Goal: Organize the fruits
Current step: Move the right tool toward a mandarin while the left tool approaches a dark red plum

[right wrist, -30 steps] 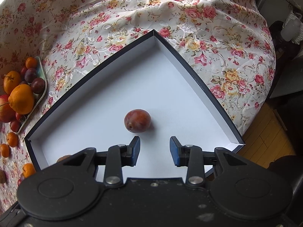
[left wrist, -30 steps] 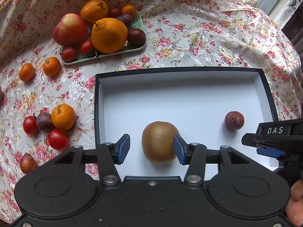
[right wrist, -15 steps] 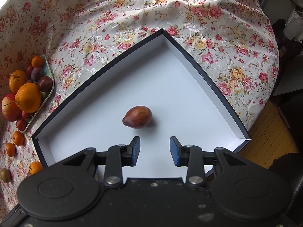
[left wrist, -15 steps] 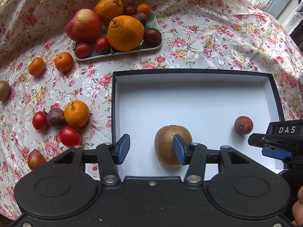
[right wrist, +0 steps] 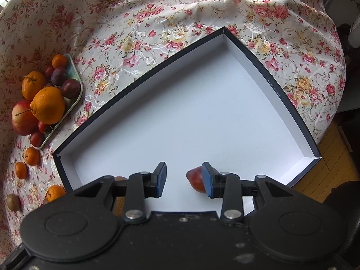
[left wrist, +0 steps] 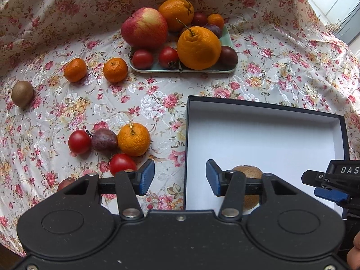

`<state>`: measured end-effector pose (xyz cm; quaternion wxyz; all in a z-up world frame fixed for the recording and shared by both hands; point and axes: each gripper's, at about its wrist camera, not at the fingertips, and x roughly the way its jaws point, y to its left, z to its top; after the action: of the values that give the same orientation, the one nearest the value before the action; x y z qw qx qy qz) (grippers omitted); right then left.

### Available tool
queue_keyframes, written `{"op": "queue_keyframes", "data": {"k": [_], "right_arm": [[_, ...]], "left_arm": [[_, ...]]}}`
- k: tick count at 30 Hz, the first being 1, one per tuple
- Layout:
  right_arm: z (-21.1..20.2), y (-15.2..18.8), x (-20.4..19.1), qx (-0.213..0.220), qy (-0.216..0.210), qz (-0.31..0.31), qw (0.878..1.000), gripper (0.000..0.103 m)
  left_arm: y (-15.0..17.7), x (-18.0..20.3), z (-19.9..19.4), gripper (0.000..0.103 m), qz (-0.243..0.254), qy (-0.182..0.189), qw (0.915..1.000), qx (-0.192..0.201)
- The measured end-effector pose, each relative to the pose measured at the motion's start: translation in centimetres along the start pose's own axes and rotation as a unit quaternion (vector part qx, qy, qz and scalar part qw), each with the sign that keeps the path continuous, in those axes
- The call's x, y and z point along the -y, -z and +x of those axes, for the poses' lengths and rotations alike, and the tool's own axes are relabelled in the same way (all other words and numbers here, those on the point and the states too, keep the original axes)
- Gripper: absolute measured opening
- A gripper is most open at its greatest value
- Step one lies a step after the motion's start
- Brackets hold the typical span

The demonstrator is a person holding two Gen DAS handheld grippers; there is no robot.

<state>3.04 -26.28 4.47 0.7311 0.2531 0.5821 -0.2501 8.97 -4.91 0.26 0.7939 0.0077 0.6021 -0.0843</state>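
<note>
Fruits lay in three groups when you held this pose. Your left hand-held gripper (left wrist: 180, 177) pointed steeply down with its jaws released, nothing between the blue pads. It straddled the left wall of the box (left wrist: 185, 135): one pad over the floral cloth (left wrist: 270, 72) on the desk, the other over the white box floor. A kiwi (left wrist: 248, 173) sat on that floor just behind the right pad, partly hidden by the finger linkage, not gripped. Ahead and to the left of this gripper, loose on the cloth, were a mandarin (left wrist: 133, 139), a plum (left wrist: 104, 139) touching it, and two tomatoes, one (left wrist: 79, 141) beside the plum and one (left wrist: 121, 163) close to the left pad. Farther ahead lay two small mandarins (left wrist: 115, 69) and, far left, a second kiwi (left wrist: 22, 93). Beyond those, a pale green tray (left wrist: 180, 69) carried an apple (left wrist: 144, 28), a large orange (left wrist: 199, 48) and smaller fruit packed around them.

Your right hand-held gripper (right wrist: 184, 180) also stood released, over the near part of the box floor. A reddish plum (right wrist: 195, 181) rested there just beside the inner face of its right pad; you could not tell from this view whether they touched. In the left view, the right gripper's tip showed at the lower right edge.
</note>
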Motion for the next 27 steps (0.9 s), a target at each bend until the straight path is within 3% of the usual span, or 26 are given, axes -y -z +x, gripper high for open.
{"op": "queue_keyframes", "data": {"k": [6, 21, 27], "right_arm": [[-0.3, 0.3, -3.6, 0.013, -0.013, -0.034, 0.999, 0.038], [0.0, 4.8, -14.0, -0.012, -0.052, -0.126, 0.991, 0.038], [0.4, 6.4, -17.4, -0.028, -0.066, -0.152, 0.986, 0.038]], "left_arm": [[-0.8, -2.9, -0.5, 0.056, -0.034, -0.013, 0.9993, 0.008], [-0.8, -12.7, -2.1, 0.056, -0.115, -0.043, 0.9923, 0.016], [-0.8, -15.7, -2.4, 0.056, -0.124, -0.055, 0.9906, 0.019]]}}
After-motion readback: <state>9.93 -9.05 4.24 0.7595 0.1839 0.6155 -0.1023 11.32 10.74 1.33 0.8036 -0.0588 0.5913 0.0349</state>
